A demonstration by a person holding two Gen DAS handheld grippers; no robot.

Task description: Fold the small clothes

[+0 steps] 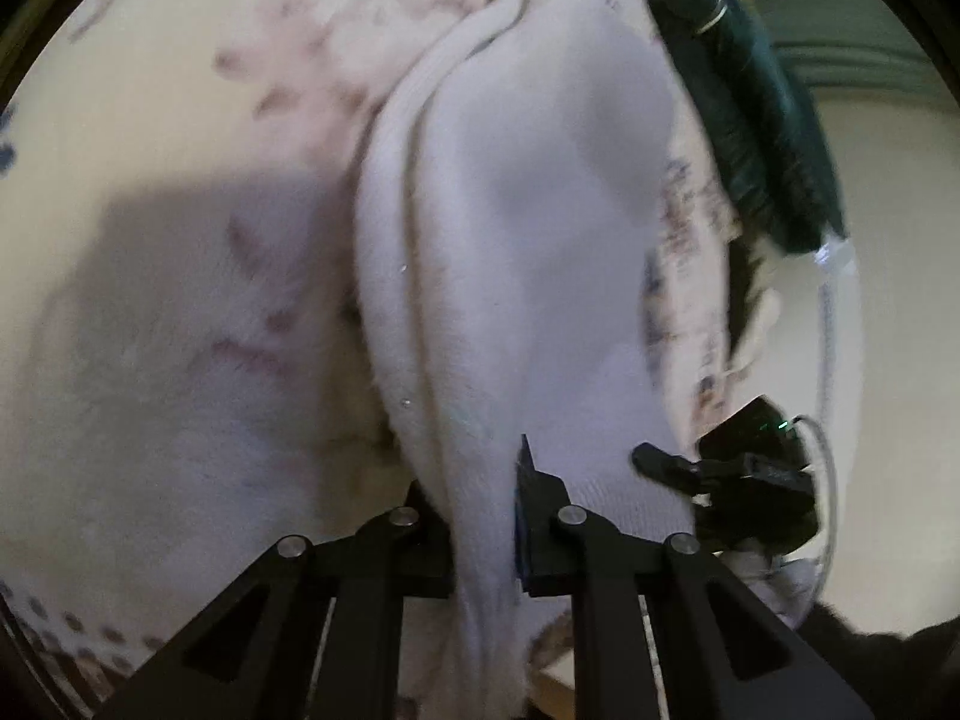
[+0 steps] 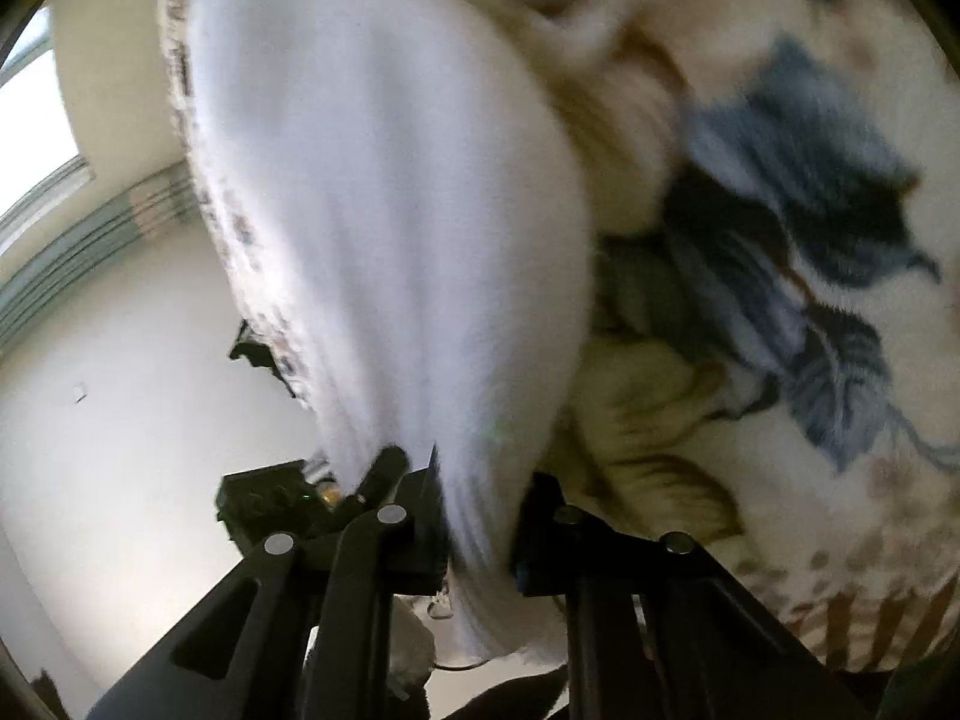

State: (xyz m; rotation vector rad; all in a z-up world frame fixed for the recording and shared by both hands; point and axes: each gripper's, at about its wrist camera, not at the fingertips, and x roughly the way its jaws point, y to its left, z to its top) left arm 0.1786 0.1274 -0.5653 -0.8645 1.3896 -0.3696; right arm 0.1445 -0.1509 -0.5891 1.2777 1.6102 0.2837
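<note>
A small white knitted garment (image 1: 516,228) hangs stretched over a cream blanket with a flower print (image 1: 180,210). My left gripper (image 1: 480,516) is shut on one near edge of it, the cloth bunched between the black jaws. In the right wrist view the same white garment (image 2: 390,210) runs up and away from my right gripper (image 2: 477,516), which is shut on its other near edge. The other gripper (image 1: 738,474) shows at the lower right of the left wrist view, at the garment's corner. Both views are blurred.
The cream blanket with blue leaves (image 2: 828,252) and an olive-tan piece of cloth (image 2: 636,420) lie to the right. A dark green garment (image 1: 750,120) lies beyond the blanket's edge. The pale floor (image 2: 120,360) shows to the left.
</note>
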